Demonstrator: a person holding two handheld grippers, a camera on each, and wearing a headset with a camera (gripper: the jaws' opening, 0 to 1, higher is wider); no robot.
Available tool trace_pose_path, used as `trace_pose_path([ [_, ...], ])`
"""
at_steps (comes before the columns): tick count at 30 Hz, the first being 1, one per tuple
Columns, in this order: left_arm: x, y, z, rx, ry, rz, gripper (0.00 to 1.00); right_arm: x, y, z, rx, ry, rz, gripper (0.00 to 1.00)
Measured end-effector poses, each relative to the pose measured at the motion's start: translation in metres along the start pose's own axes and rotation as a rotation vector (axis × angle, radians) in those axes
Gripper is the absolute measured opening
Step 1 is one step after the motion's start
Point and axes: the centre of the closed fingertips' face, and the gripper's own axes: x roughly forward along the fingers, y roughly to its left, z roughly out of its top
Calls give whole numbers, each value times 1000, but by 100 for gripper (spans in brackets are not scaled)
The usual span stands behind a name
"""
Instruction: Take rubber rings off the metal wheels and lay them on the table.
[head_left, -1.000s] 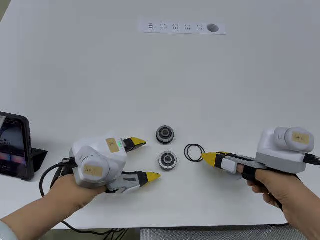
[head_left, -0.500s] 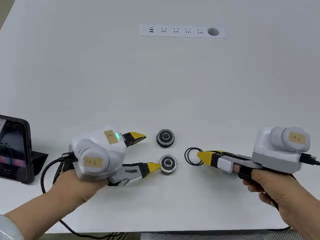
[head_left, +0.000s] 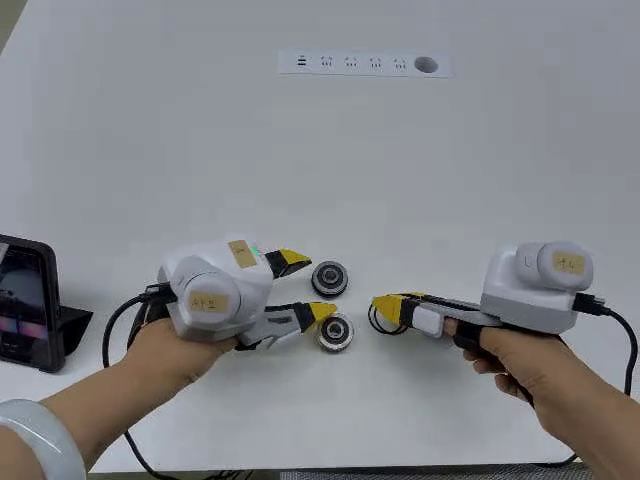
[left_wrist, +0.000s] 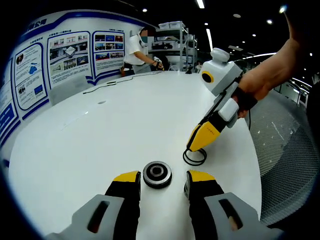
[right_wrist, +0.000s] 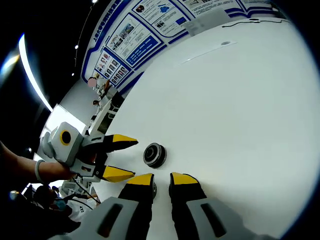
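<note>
Two small metal wheels with dark rims stand on the white table (head_left: 450, 180). The far wheel (head_left: 329, 278) sits just ahead of my left gripper (head_left: 306, 285), whose yellow-tipped jaws are spread wide on either side of it; it is centred between them in the left gripper view (left_wrist: 157, 174). The near wheel (head_left: 335, 332) lies beside the lower jaw. Loose black rubber rings (head_left: 380, 327) lie flat on the table, partly under my right gripper (head_left: 378, 305). Its jaws stand a narrow gap apart, holding nothing, and point at the near wheel.
A white power strip (head_left: 365, 63) lies at the far side of the table. A dark tablet on a stand (head_left: 25, 300) sits at the left edge, with a black cable (head_left: 120, 320) trailing from my left gripper. The table's front edge is just behind both hands.
My left gripper has moved right, so its jaws now flank the far wheel. My right gripper has slid left over the loose rings, toward the near wheel.
</note>
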Motion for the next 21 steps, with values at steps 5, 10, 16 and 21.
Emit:
trace_pose_path([
  [5,6,2,1,-5,10,-2,35,4,3,1,2,2,11,14],
  [10,12,4,0,-8,24,-2,30,7,3,2,5,3,15,14],
  [16,16,7,-1,-9,43,2,25,9,3,3,8,2,16,14],
  [21,20,10,-5,-9,64,5,22,9,3,3,11,3,16,14],
])
